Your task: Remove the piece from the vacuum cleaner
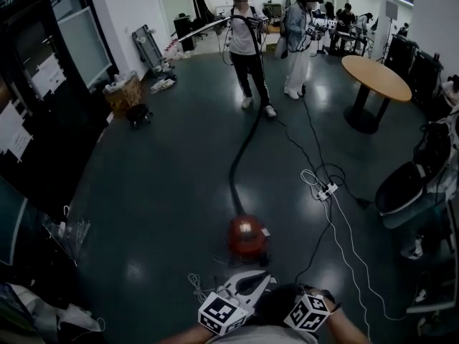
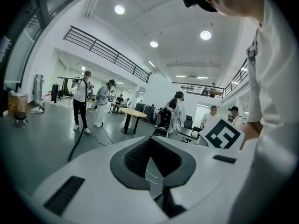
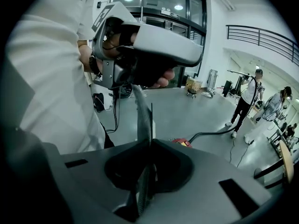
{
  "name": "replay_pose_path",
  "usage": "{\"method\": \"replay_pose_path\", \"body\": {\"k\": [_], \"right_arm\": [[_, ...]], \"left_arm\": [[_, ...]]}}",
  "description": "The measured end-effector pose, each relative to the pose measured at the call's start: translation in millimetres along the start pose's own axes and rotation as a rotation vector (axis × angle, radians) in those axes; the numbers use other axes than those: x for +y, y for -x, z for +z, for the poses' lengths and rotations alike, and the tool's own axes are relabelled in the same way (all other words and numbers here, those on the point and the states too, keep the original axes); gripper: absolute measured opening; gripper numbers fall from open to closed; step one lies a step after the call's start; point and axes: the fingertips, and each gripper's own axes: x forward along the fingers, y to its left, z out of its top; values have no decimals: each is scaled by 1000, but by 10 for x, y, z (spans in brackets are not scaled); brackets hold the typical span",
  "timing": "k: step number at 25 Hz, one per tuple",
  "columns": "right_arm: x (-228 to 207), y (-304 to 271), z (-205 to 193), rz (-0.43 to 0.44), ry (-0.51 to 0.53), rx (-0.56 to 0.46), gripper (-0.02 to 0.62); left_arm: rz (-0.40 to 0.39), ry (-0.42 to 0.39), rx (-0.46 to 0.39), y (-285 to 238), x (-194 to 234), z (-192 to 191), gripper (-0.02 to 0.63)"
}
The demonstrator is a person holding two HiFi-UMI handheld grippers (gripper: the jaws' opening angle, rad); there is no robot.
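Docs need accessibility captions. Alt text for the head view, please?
A red canister vacuum cleaner sits on a dark floor, its black hose running to a person who stands across the room holding the wand. A round wooden table stands at right.

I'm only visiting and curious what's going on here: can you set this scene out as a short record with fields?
Vacuum cleaner: red, on the floor, untouched
Hose: black, runs to a standing person
Left hand-held gripper: jaws apart, empty
Right hand-held gripper: jaws together, empty
Both grippers: held close to the wearer, short of the vacuum
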Motion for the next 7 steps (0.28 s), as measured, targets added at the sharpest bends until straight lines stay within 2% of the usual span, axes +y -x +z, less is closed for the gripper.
{"method": "replay_pose_path", "body": {"k": [7], "right_arm": [[-128,-23,46,1,13,4,38]], "left_arm": [[-12,-10,10,-46,33,24,5]]}}
